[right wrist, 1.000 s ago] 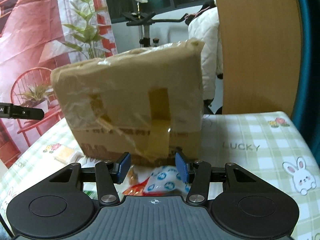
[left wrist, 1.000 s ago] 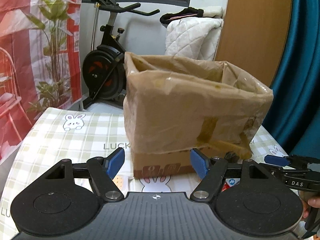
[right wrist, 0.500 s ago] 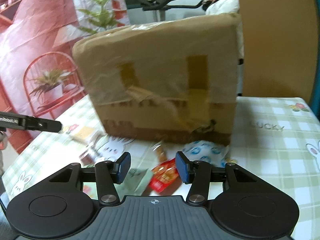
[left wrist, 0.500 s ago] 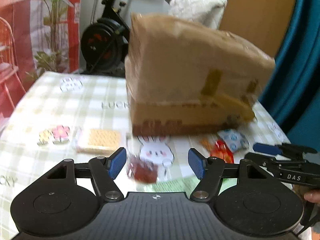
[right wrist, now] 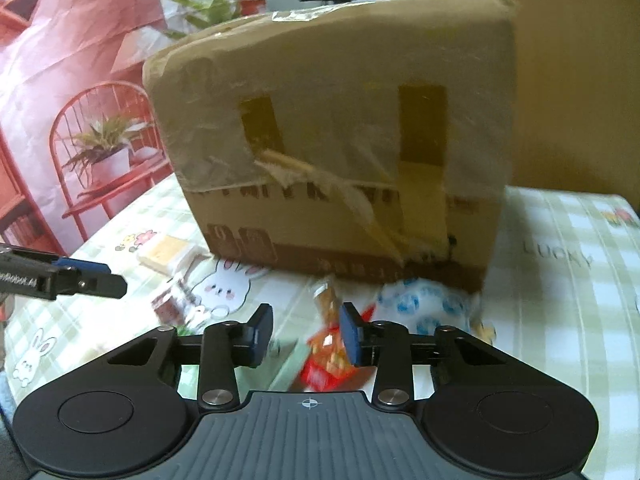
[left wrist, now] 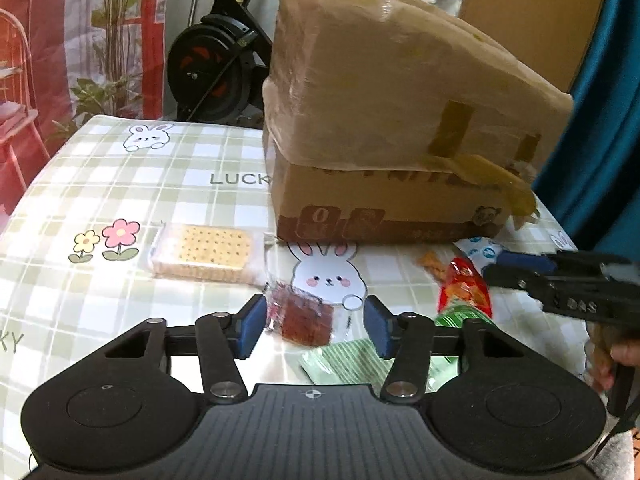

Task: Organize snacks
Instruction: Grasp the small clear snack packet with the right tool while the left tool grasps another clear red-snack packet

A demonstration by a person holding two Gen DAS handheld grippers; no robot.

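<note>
A tall cardboard box (left wrist: 400, 120) (right wrist: 340, 140) wrapped in tape stands on the checked tablecloth, its top out of sight. Loose snacks lie in front of it. My left gripper (left wrist: 315, 330) hangs low over a dark red packet (left wrist: 302, 316) (right wrist: 166, 304). Its jaws are closing around the packet, and the right pad is still apart from it. My right gripper (right wrist: 306, 332) is closing over a red-orange packet (right wrist: 328, 356) (left wrist: 464, 288) that lies partly behind its right finger, with no grip seen. A cracker pack (left wrist: 204, 252), a blue-white packet (right wrist: 424, 300) and a green packet (left wrist: 348, 362) lie nearby.
The tablecloth (left wrist: 120, 184) runs to edges at left and right. An exercise bike (left wrist: 212, 68) and a red printed backdrop (right wrist: 60, 80) stand behind the table. A teal curtain (left wrist: 600, 120) and a wooden panel (right wrist: 568, 80) are on the right. A hand (left wrist: 624, 360) holds the right gripper.
Both grippers have come down toward the table and tipped forward, so the snacks now show. Both pairs of jaws have narrowed. The dark red packet now sits between the left fingers.
</note>
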